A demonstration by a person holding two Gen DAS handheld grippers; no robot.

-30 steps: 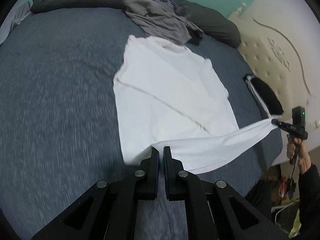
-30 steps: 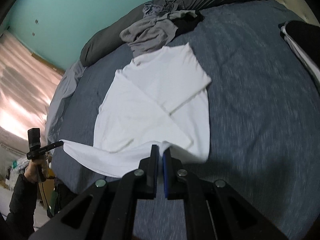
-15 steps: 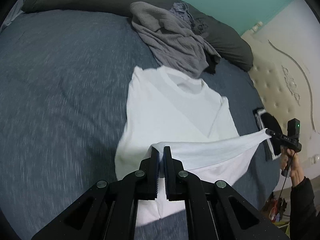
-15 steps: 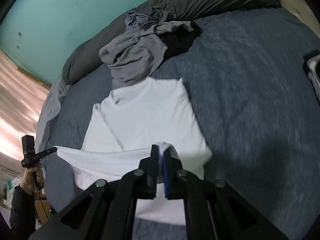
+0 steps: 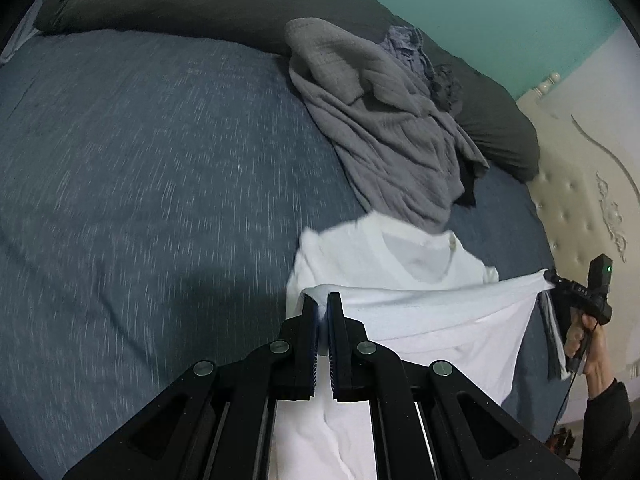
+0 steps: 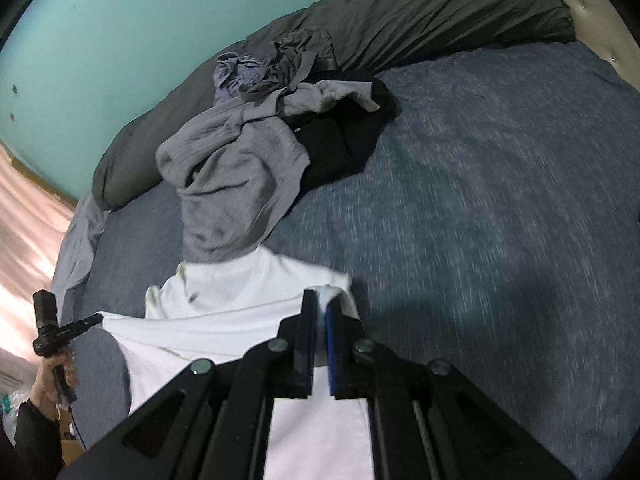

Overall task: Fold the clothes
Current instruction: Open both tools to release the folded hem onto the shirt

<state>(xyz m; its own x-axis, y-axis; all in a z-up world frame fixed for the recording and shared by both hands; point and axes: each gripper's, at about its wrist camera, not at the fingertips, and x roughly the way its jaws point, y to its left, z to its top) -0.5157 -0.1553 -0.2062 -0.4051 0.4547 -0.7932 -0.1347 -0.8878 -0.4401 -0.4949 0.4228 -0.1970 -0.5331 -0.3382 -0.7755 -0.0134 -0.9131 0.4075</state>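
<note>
Blue-grey bedspread [image 5: 152, 184], teal wall [image 6: 120, 32], dark pillows along the far edge. White T-shirt [image 5: 420, 264] lies mid-bed, its hem lifted taut between both grippers. Left gripper [image 5: 323, 300] and right gripper [image 6: 321, 298] each clamped on a hem corner. Lower shirt is hidden by the fingers. Only the right view shows the black garment [image 6: 344, 136] beside the grey sweater [image 6: 236, 184]; only the left shows the cream headboard [image 5: 580, 184].

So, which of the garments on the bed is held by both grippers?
The white T-shirt. Its hem is stretched between the left gripper and the right gripper. The grey garment and the black one lie loose in the pile behind it.
</note>
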